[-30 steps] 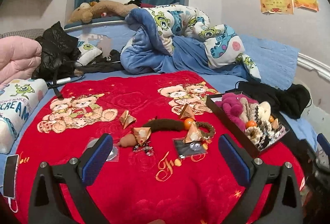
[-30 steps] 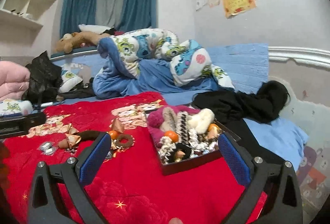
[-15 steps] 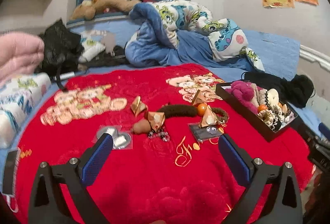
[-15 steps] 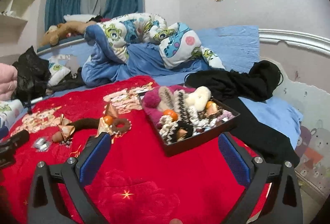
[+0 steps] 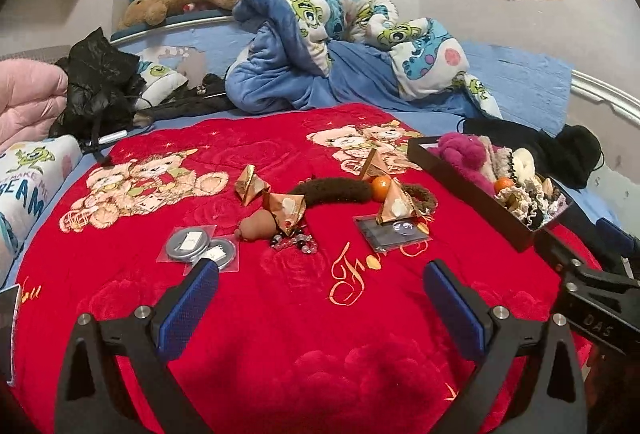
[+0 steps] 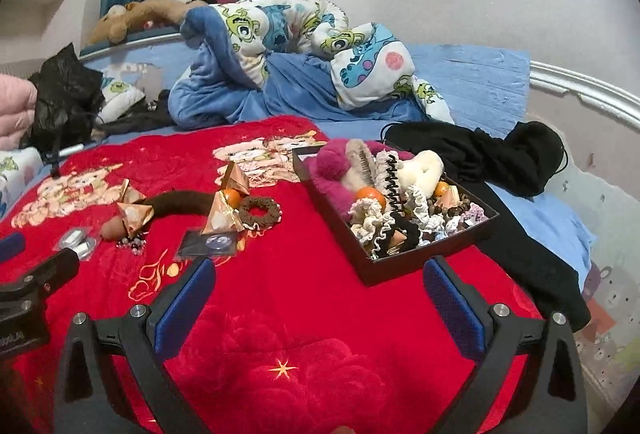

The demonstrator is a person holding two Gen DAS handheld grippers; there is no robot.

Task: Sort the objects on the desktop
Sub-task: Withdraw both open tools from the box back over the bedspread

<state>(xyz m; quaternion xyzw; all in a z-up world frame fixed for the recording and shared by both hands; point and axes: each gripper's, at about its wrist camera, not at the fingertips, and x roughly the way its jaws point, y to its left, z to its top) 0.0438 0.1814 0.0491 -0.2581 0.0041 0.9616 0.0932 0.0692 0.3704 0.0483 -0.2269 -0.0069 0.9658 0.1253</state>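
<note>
Both grippers spread, holding nothing.
We find the left gripper [image 5: 320,298] and right gripper [image 6: 320,294] above the red blanket [image 5: 280,334]; loose trinkets [image 5: 296,210] lie beside the filled black tray [image 6: 400,268].

Black plastic left gripper [image 5: 320,298] and right gripper [image 6: 320,298], blue ribbed fingertip pads [image 5: 188,304], silver screws, white "DAS" lettering.

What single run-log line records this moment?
left gripper: open, empty | right gripper: open, empty | dark box: filled with hair ties | brown scrunchie: loose on red blanket
</note>
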